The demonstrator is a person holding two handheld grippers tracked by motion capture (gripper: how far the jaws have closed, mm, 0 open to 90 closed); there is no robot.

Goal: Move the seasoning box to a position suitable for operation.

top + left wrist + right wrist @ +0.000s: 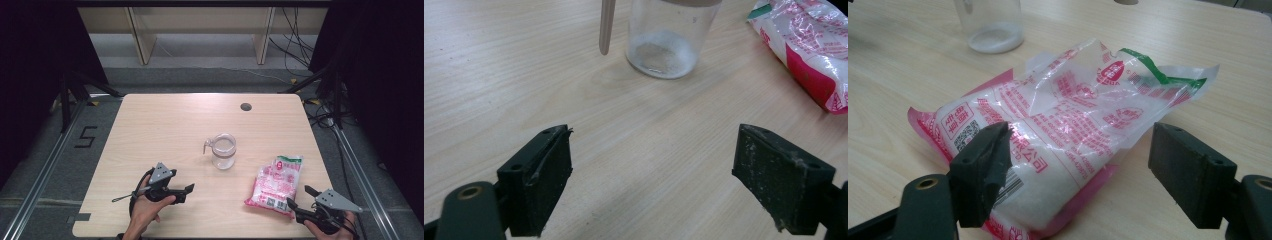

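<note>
1. The bag [1058, 135] of white granules lies flat near the table's [165, 125] right front edge, the right gripper [1078, 165] spread open around its near end. A loose pinch on that slick plastic could let it slump or spill.
2. The jar [223, 151] stands mid-table, with the left gripper [654, 175] open and empty before it; a nudge could tip it.

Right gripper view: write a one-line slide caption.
Open right gripper faces a pink-printed plastic bag lying on the wooden table, clear jar behind.
</note>
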